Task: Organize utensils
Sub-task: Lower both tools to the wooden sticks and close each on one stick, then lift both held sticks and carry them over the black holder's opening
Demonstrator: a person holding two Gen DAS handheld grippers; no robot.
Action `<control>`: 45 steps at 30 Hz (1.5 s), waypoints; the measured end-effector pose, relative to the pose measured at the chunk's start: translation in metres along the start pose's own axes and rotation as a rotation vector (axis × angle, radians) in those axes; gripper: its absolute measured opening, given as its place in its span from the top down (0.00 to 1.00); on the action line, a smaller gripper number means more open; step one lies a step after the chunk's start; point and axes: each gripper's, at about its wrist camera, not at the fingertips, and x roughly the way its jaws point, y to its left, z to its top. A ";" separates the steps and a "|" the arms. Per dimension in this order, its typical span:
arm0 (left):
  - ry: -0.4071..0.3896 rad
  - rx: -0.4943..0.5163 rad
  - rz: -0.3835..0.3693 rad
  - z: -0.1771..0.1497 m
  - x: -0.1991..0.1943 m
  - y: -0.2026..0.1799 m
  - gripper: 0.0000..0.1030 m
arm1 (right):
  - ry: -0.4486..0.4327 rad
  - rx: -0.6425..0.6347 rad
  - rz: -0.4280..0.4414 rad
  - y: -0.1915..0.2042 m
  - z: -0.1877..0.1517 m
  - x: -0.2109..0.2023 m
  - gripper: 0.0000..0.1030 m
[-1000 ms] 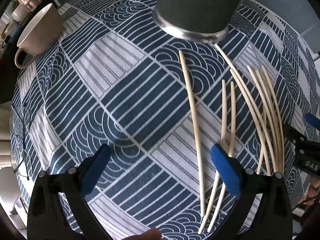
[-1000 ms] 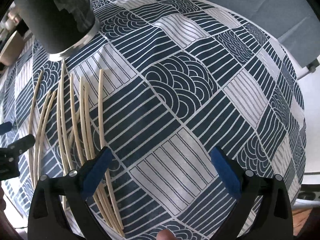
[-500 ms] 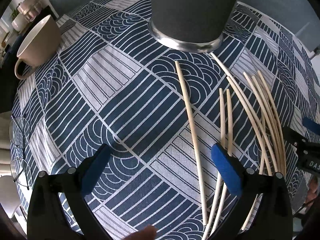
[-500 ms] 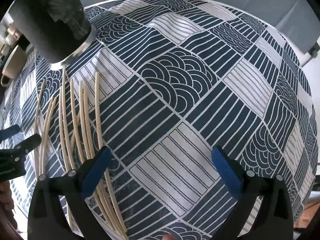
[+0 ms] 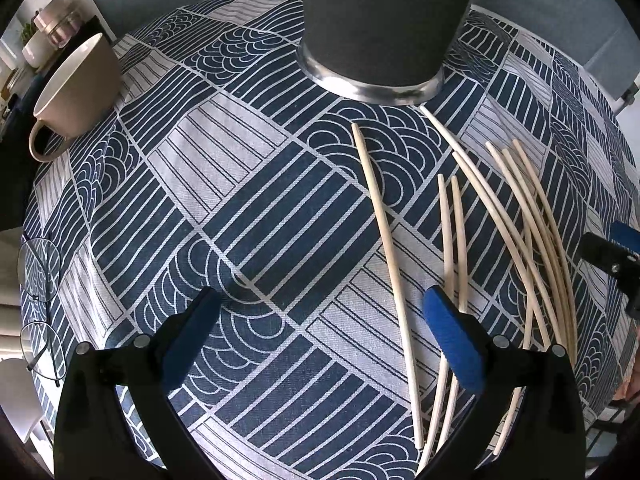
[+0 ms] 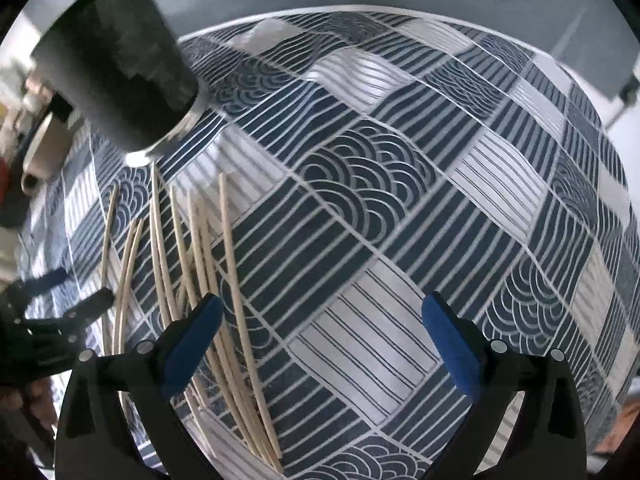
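Chopsticks [image 5: 390, 248]: slender pale wooden sticks, laid on patterned cloth [image 5: 256, 216].
Holder [image 5: 384, 24]: dark cylinder, metal-rimmed base.
Left tool [image 5: 320, 332]: spread wide, nothing held.
Right tool [image 6: 320, 332]: spread wide, nothing held.

**Two low wrist views over one table**

The left wrist camera looked forward and down along its fingers, close above the cloth [image 5: 256, 208], with the holder [image 5: 384, 20] straight ahead and near. The right wrist camera sat to its right, facing the same way, the holder [image 6: 120, 68] at upper left. Both shared the sticks [image 5: 516, 216] [image 6: 200, 248] and holder.
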 end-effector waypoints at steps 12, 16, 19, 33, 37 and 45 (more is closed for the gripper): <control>-0.004 -0.009 0.000 -0.011 -0.007 0.013 0.07 | 0.010 -0.096 -0.050 0.009 -0.007 0.008 0.42; -0.011 0.003 -0.008 -0.017 -0.014 0.028 0.25 | 0.018 -0.174 -0.019 0.013 -0.013 0.000 0.82; -0.012 -0.001 -0.010 -0.021 -0.021 0.045 0.52 | 0.032 -0.181 -0.034 0.002 -0.020 -0.006 0.96; 0.054 -0.124 0.023 -0.041 -0.043 0.100 0.96 | 0.032 -0.013 0.144 -0.033 -0.026 -0.040 0.96; 0.012 -0.150 0.024 -0.040 -0.064 0.111 0.96 | -0.019 -0.039 0.167 -0.030 -0.019 -0.059 0.96; -0.106 -0.169 0.041 -0.012 -0.103 0.116 0.96 | -0.108 -0.070 0.200 -0.025 0.006 -0.093 0.96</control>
